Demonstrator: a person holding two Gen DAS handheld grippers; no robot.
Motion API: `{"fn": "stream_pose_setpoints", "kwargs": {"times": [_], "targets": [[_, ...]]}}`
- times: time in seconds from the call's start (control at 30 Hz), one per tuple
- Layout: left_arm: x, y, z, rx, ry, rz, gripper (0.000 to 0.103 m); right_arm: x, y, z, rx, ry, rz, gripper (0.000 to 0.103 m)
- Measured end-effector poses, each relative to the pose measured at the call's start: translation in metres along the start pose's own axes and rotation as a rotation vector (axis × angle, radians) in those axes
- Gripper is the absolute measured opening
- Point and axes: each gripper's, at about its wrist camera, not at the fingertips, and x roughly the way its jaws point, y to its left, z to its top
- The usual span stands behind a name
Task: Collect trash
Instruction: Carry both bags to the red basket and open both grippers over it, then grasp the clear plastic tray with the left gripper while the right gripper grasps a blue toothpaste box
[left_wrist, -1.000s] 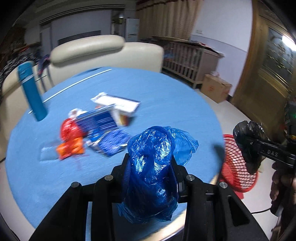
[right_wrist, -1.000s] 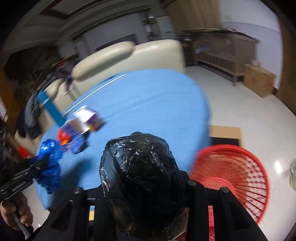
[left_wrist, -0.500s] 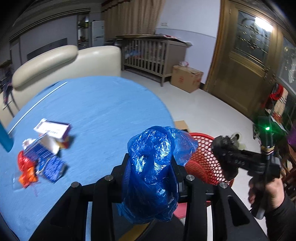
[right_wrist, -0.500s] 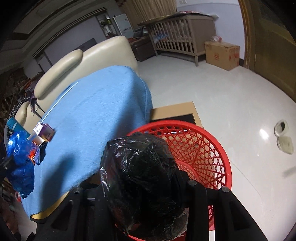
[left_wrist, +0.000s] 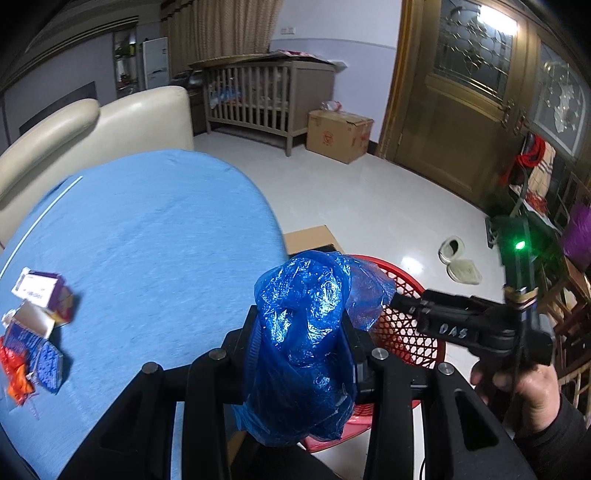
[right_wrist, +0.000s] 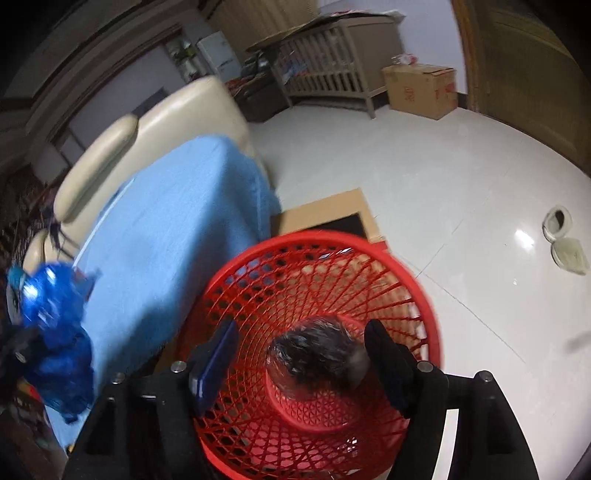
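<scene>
My left gripper (left_wrist: 301, 332) is shut on a crumpled blue plastic bag (left_wrist: 306, 332) at the table's right edge, beside the red mesh basket (left_wrist: 406, 332). My right gripper (right_wrist: 301, 343) is open directly above the red basket (right_wrist: 258, 269). A black plastic bag (right_wrist: 317, 356) lies blurred inside the basket between the open fingers. The right gripper also shows in the left wrist view (left_wrist: 402, 301), over the basket. The blue bag also shows at the left in the right wrist view (right_wrist: 51, 332).
A round table with a blue cloth (left_wrist: 147, 240) holds several wrappers and small boxes (left_wrist: 33, 332) at its left. A cream sofa (left_wrist: 92, 129), a crib (left_wrist: 266, 96), a cardboard box (left_wrist: 340, 134) and slippers (left_wrist: 460, 258) stand around on the white floor.
My right gripper opened over the basket and the black bag dropped in. My left gripper swung right with the blue bag toward the basket.
</scene>
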Motion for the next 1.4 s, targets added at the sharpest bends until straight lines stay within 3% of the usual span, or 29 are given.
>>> {"fn": "stream_pose_setpoints", "kwargs": {"times": [0.2, 0.3, 0.4, 0.5, 0.67, 1.03, 1.13, 1.4], "targets": [[0.03, -0.031, 0.006, 0.048, 0.054, -0.059, 0.042, -0.021, -0.025, 0.005, 0.093, -0.068, -0.016, 0.075], [0.045, -0.043, 0.005, 0.091, 0.098, -0.071, 0.078, -0.028, -0.033, 0.008, 0.132, -0.092, -0.022, 0.075], [0.044, -0.043, 0.001, 0.1, 0.096, -0.057, 0.079, -0.034, -0.037, 0.011, 0.155, -0.111, -0.024, 0.077], [0.032, -0.022, 0.001, 0.03, 0.076, -0.059, 0.079, -0.035, -0.033, 0.014, 0.152, -0.108, -0.031, 0.079], [0.003, 0.023, -0.006, -0.078, 0.02, 0.006, 0.079, -0.027, -0.016, 0.01, 0.129, -0.085, -0.021, 0.079], [-0.062, 0.128, -0.07, -0.278, -0.055, 0.218, 0.079, 0.0, 0.096, -0.005, -0.091, 0.072, 0.036, 0.079], [-0.08, 0.162, -0.092, -0.352, -0.073, 0.272, 0.079, 0.005, 0.141, -0.015, -0.193, 0.109, 0.056, 0.086], [-0.126, 0.259, -0.162, -0.582, -0.099, 0.426, 0.079, 0.023, 0.241, -0.051, -0.417, 0.191, 0.118, 0.086]]}}
